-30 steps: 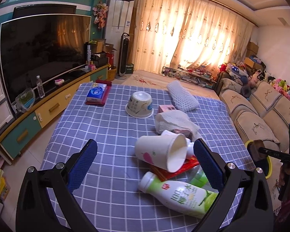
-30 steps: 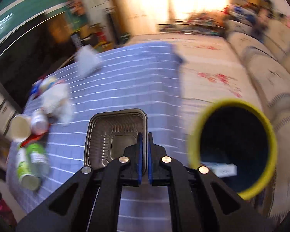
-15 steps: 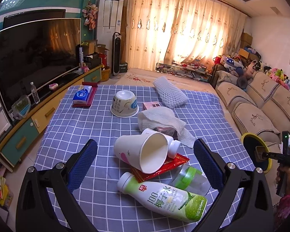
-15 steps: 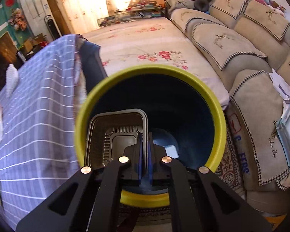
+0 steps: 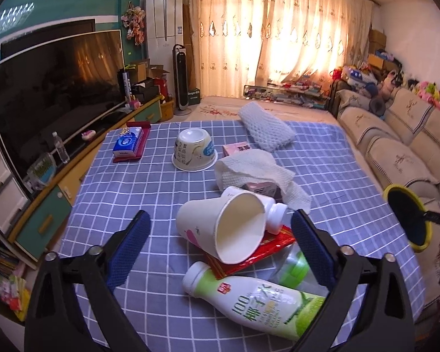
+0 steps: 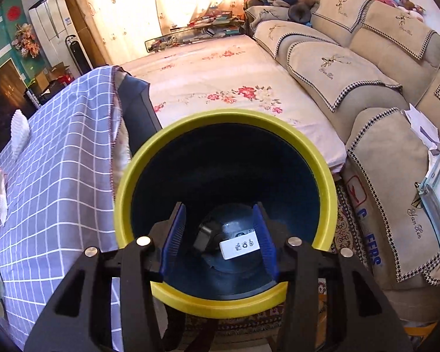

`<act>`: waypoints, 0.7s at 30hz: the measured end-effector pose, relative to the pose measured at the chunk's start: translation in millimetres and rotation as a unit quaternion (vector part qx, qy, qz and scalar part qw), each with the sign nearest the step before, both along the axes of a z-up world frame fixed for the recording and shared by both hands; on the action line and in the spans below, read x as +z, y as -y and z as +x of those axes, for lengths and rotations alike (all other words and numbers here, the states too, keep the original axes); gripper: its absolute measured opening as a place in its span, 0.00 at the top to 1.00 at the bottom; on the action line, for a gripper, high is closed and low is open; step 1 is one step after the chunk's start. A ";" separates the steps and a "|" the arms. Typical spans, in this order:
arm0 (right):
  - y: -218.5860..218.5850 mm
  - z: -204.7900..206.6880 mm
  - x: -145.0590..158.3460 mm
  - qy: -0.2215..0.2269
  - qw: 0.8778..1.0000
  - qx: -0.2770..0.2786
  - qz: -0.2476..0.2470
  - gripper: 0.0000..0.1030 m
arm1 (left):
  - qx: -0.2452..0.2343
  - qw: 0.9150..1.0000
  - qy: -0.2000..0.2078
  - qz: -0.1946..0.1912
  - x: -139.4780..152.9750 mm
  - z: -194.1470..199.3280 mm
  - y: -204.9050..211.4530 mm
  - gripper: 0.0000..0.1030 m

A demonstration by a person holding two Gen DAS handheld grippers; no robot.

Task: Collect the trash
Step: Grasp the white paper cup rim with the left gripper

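Right tongs point(image 6: 220, 234) hang directly over the yellow-rimmed bin point(image 6: 220, 299), pointing down into its dark blue inside. The jaws have just been opening; nothing sits between the blue pads now, so released, not gripping. Inside the bin, at about 12 o'clock from the tongs, a white box point(image 6: 240, 247) and a dark item point(image 6: 204, 234) lie on the bottom; the dark one could be the black tray, too dim to be sure. Positioning straight above the mouth makes sense: whatever is let go falls in rather than onto the rug.

Left tongs point(image 5: 220, 252) are spread wide over the checked bench point(image 5: 126, 193), bracketing the trash pile without touching it, so also released. The paper cup point(image 5: 217, 231) lies on its side at 12 o'clock, mouth toward the camera, resting on a red wrapper point(image 5: 275, 243) and against a small white bottle point(image 5: 274, 215). The green-label drink bottle point(image 5: 258, 302) lies at 5 o'clock, low in the frame. My read: the left is lining up on the cup as the next pick.

Left view only: the remaining trash, the upturned bowl point(image 5: 194, 152) and paper towel point(image 5: 249, 167) farther off at 12 o'clock, plus the bin as a sliver at 3 o'clock. Right view only: the bin's contents, and that it stands on the floor just beside the bench edge, sofa at 2 o'clock.
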State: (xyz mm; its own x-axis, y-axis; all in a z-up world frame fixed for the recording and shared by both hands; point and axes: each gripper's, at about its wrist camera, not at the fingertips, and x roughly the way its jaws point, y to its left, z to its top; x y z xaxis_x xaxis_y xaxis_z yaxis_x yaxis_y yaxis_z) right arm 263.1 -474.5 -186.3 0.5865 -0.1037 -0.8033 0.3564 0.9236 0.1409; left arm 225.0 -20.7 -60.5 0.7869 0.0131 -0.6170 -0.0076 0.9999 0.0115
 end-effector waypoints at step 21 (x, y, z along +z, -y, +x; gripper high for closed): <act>-16.2 -2.4 2.2 0.002 1.000 0.030 0.008 0.56 | 0.014 0.995 -0.083 0.048 -39.3 58.6 -5.2 0.77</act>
